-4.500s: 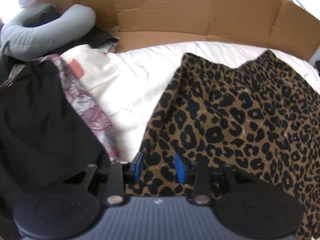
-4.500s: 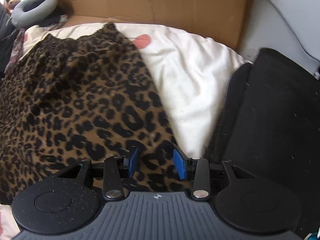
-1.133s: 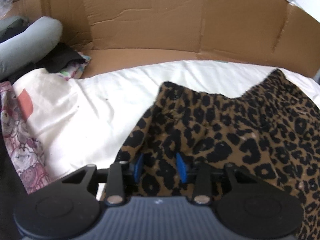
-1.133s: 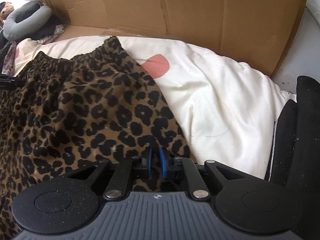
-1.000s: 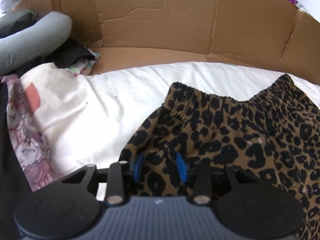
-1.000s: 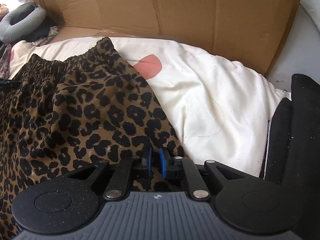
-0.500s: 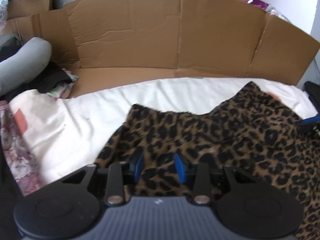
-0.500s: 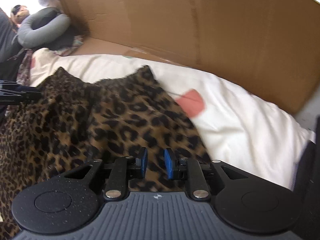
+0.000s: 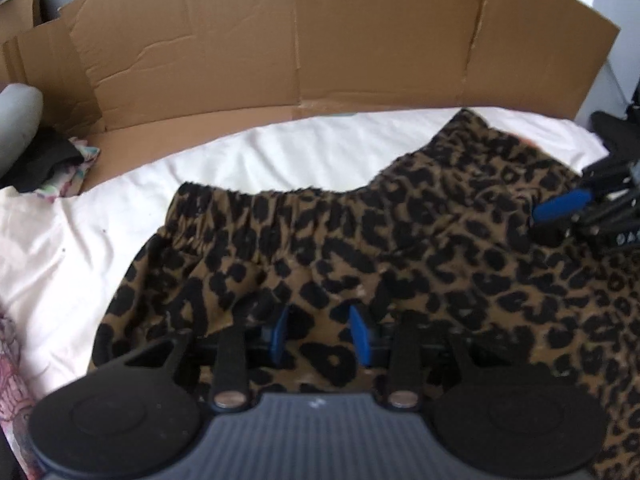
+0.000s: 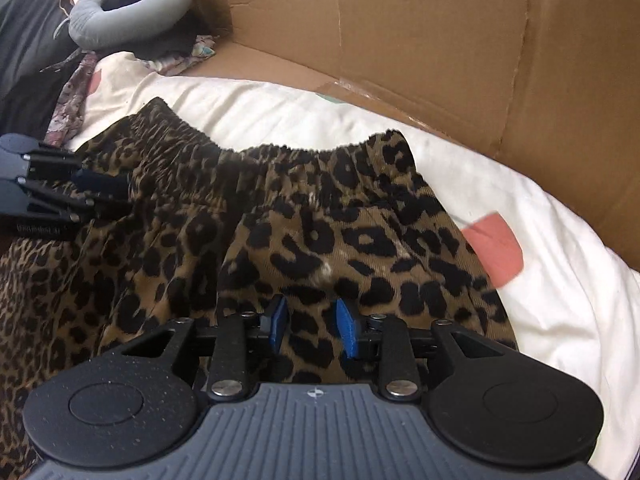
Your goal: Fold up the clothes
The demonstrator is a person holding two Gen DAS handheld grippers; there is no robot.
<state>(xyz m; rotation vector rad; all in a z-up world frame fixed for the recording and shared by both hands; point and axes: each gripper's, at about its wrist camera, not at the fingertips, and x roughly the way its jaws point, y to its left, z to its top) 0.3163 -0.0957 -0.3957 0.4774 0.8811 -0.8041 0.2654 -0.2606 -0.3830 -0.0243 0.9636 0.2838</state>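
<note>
White bedsheet (image 9: 304,148), cardboard wall (image 9: 320,40) along far edge. Leopard-print skirt (image 9: 400,240) spread mid-sheet, gathered waistband toward cardboard. Left gripper (image 9: 318,334) over skirt's left part, blue pads parted, cloth between, no pinch. Right gripper (image 10: 312,326) over right part, likewise spread. Grey pillow (image 10: 128,12) at far left corner.

Probably a home bedroom, white duvet (image 10: 540,280), piled clothes (image 10: 80,92), grey neck pillow (image 10: 132,16), cardboard (image 9: 320,40)

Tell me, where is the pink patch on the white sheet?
In the right wrist view, the pink patch sits right of the leopard-print garment, below the cardboard wall.
</note>
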